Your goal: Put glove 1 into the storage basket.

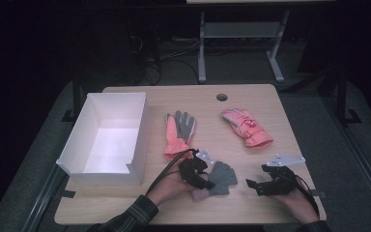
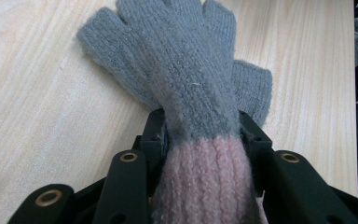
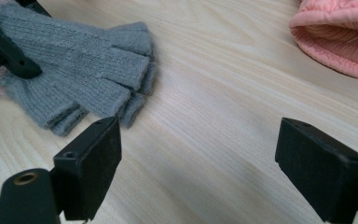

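Note:
A grey knitted fingerless glove (image 1: 223, 177) with a pink ribbed cuff lies flat near the table's front edge, its short fingers pointing right. My left gripper (image 1: 206, 182) holds it: in the left gripper view the two black jaws (image 2: 203, 126) pinch the glove (image 2: 186, 70) from both sides where grey meets pink. My right gripper (image 1: 251, 185) rests to the right of the glove, apart from it. The right gripper view shows that gripper (image 3: 200, 149) open over bare wood, with the grey glove (image 3: 79, 65) ahead at the left.
A white open box (image 1: 138, 135) stands at the left of the table. A pink and grey glove (image 1: 179, 129) lies in the middle and a pink padded glove (image 1: 246, 126) at the back right, its cuff (image 3: 340, 37) near my right gripper. A cable hole (image 1: 221, 97) sits at the far edge.

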Motion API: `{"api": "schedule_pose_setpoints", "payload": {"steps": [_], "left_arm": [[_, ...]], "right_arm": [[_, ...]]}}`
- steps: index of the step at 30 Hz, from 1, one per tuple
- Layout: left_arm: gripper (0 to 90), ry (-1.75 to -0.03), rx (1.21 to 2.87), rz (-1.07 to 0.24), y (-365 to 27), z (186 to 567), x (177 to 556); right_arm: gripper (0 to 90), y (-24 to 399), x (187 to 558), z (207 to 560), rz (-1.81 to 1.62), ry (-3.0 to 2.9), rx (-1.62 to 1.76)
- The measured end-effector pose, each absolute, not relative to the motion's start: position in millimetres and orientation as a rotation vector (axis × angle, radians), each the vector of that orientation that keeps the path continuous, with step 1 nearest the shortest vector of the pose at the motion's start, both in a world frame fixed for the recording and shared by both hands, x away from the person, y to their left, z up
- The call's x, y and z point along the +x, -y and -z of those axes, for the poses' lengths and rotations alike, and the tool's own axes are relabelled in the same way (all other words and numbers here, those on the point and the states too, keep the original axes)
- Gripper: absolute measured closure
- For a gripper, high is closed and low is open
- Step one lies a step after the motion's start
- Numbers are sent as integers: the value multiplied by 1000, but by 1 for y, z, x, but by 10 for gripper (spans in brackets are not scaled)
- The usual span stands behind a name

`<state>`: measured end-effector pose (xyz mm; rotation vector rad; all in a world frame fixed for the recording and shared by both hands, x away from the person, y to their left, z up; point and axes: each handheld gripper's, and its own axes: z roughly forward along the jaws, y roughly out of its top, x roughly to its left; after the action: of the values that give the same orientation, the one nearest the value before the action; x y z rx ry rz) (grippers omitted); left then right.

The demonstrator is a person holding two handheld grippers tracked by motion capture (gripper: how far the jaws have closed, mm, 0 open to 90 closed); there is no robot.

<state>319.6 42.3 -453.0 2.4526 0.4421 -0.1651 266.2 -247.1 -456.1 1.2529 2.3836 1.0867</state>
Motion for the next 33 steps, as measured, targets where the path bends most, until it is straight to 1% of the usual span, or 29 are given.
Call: {"api": "schedule_pose_setpoints", "payload": {"steps": [7,14,20,28,33], "left_arm": [[636,-453,2445,205,-44,445,321],[636,-465,2428,210,-48,435,321],[636,-482,2401,184,-57,411,326],[636,-523,2382,171,-65,390,333],[636,-534,2365,149,-75,365,340]], "right_arm": [[139,249,266,456,-1086,-2368,1263],[139,248,266,456,-1089,-2372,1254],[128,247,268,458,-1080,-2377,1262],[109,247,269,459,-1073,-2366,1268],[107,247,270,460,-1070,-2369,1272]]}}
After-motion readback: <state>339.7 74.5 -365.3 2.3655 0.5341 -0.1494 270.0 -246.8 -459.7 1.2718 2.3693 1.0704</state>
